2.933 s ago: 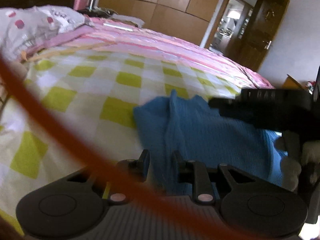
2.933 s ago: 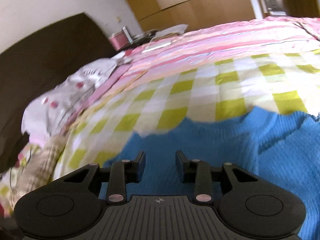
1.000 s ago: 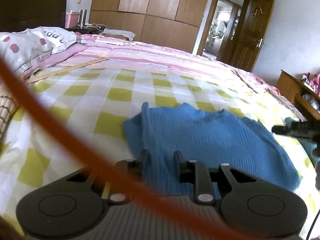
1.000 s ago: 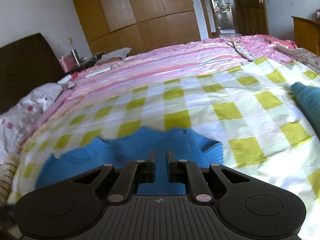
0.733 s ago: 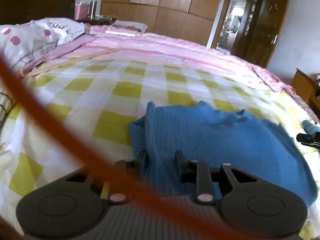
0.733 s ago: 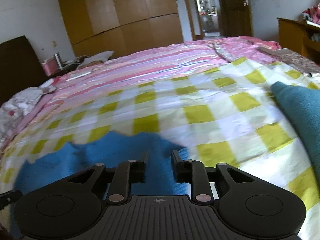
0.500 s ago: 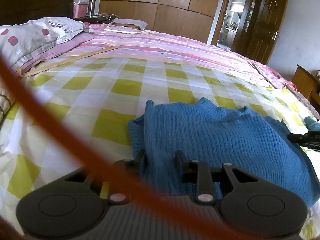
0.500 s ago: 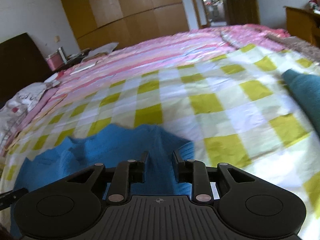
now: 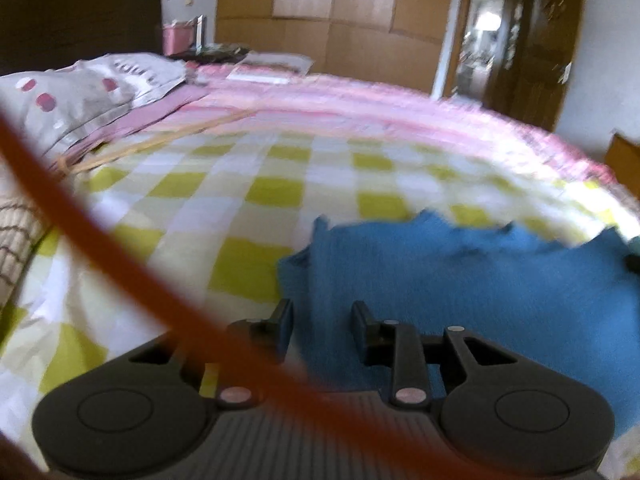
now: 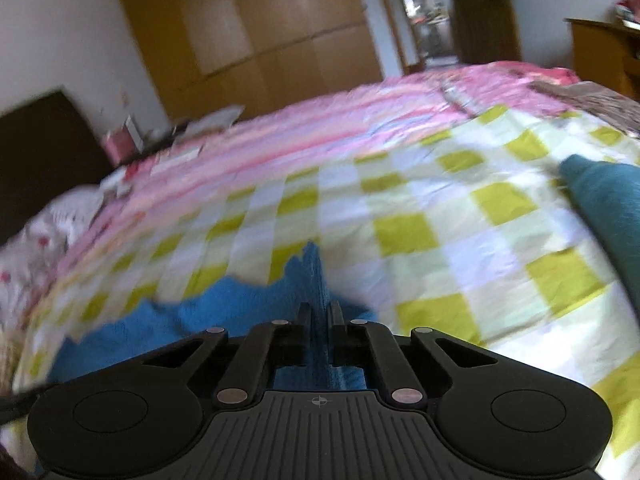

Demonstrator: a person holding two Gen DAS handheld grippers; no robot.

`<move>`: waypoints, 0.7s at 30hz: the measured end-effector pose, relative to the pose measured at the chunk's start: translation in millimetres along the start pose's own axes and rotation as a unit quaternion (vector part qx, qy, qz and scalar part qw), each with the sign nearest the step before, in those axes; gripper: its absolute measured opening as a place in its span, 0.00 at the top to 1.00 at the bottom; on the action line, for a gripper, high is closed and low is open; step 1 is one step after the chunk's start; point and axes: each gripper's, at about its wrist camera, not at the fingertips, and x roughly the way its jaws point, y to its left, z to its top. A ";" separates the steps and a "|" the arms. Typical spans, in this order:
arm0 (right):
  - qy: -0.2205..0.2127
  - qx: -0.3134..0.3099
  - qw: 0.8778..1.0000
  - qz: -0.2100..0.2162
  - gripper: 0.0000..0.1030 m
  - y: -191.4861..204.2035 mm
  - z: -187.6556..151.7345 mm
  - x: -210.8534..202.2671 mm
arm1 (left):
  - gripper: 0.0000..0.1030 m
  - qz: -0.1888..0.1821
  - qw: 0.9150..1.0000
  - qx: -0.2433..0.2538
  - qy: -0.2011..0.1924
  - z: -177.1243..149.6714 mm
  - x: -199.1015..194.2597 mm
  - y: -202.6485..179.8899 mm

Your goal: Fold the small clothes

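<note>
A blue knitted sweater (image 9: 480,280) lies spread on the yellow-and-white checked bed cover (image 9: 272,192). My left gripper (image 9: 320,312) is low over the sweater's left edge. Its jaws are opening, with cloth lying between the fingers and a gap on both sides. In the right wrist view the sweater (image 10: 224,312) stretches away to the left. My right gripper (image 10: 319,312) is shut on its right edge. A narrow ridge of blue cloth (image 10: 316,276) stands up between the pads.
A folded teal garment (image 10: 608,200) lies on the bed at the right. Pillows (image 9: 80,96) are at the far left, and pink striped bedding (image 10: 320,140) lies beyond the checked cover. A blurred orange cable (image 9: 80,232) crosses the left wrist view.
My right gripper has closed on the sweater's right edge and the cloth now rises in a ridge between its fingers. The left fingers stand slightly wider apart over the left edge.
</note>
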 end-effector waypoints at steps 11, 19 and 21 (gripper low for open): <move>0.031 0.023 0.999 -0.033 0.87 -16.4 -16.1 25.8 | 0.61 0.002 1.000 -0.007 -0.002 -1.6 -6.7 8.0; 0.000 -0.002 0.999 -0.032 0.86 -4.8 -10.3 -0.4 | 0.61 -0.012 1.000 -0.011 -0.012 -13.1 -37.2 12.3; -0.013 -0.020 0.999 -0.028 0.86 4.0 -13.3 -11.1 | 0.61 -0.014 1.000 -0.006 -0.011 -17.7 -42.6 12.7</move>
